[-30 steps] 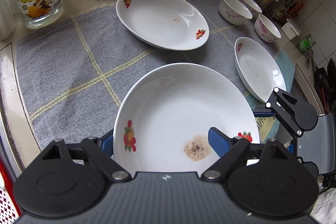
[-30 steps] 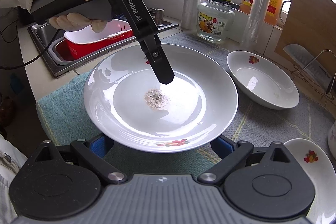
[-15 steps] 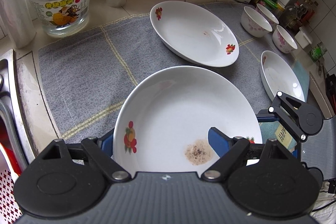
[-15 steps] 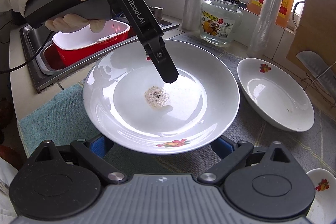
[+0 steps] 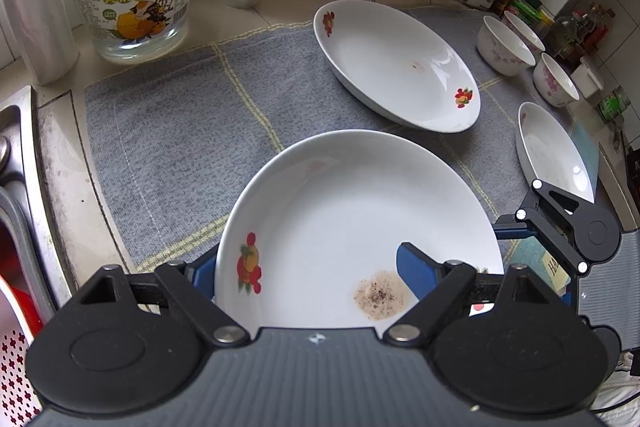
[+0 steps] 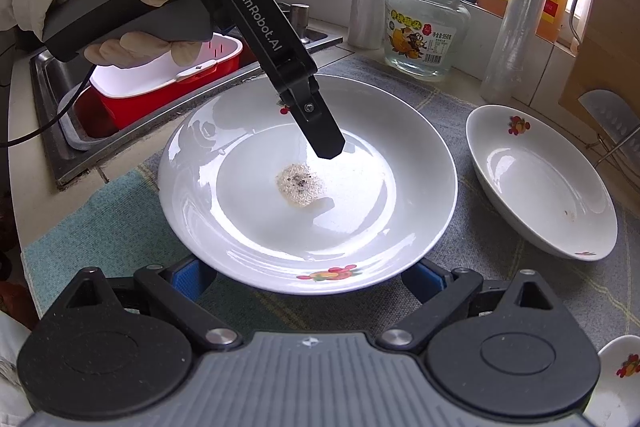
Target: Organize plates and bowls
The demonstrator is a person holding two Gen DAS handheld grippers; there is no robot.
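The left claw [image 5: 308, 271] grips the soiled plate [image 5: 352, 211] by its rim, the right claw's [image 6: 308, 279] state is unclear; it should stay level until set down.

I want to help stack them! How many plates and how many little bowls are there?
Plates: 3, the dirty one in the tongs, one behind it, one on the right.
Little bowls: 3.
Total: 6.

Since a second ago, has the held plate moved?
Yes. The plate, clamped by the left gripper, has shifted toward the sink and away from the second plate.
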